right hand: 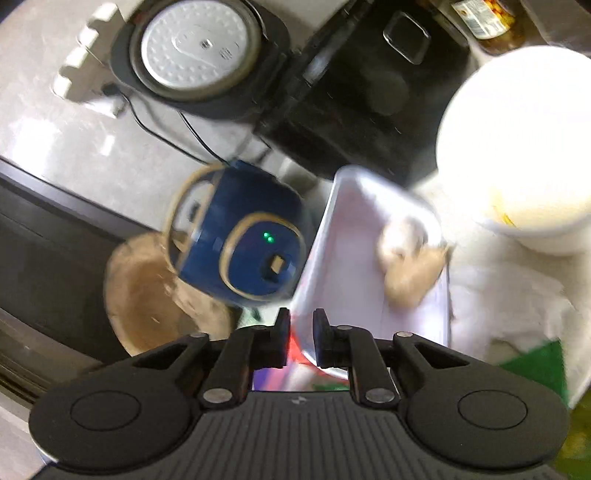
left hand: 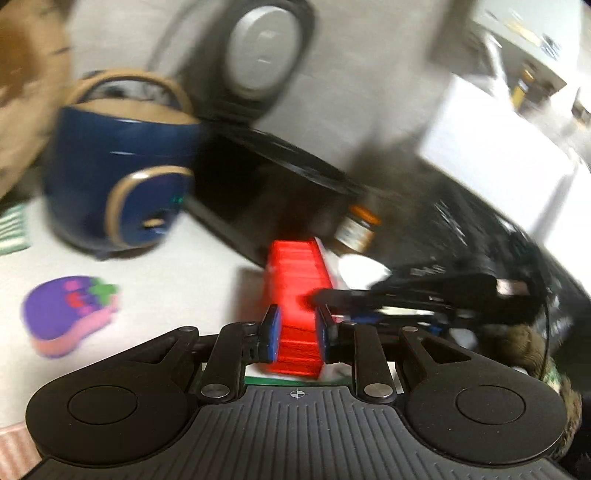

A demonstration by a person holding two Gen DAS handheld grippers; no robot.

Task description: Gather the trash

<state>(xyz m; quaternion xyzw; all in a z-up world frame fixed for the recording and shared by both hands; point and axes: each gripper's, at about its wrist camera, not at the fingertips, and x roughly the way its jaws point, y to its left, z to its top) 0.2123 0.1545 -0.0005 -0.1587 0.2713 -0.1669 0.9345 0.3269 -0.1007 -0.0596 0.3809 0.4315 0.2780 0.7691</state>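
1. Left wrist view: left gripper (left hand: 297, 332) jaws narrowly apart, clamped on the red ridged box (left hand: 297, 295), lifted clear of the counter (left hand: 177, 280).
2. Right gripper (right hand: 300, 334) jaws nearly closed, pinching the white foam tray (right hand: 354, 266) rim; crumpled scrap (right hand: 410, 258) inside.
3. Keep tray level so nothing spills.

My left view smeared by motion, small amber jar (left hand: 357, 230) label unreadable, purple fruit-shaped sponge (left hand: 70, 315) fuzzy, pale lump (right hand: 410, 260) in the white tray (right hand: 343, 258) too blurred for me to identify, glass jar (right hand: 487, 22) cut off at the top edge.
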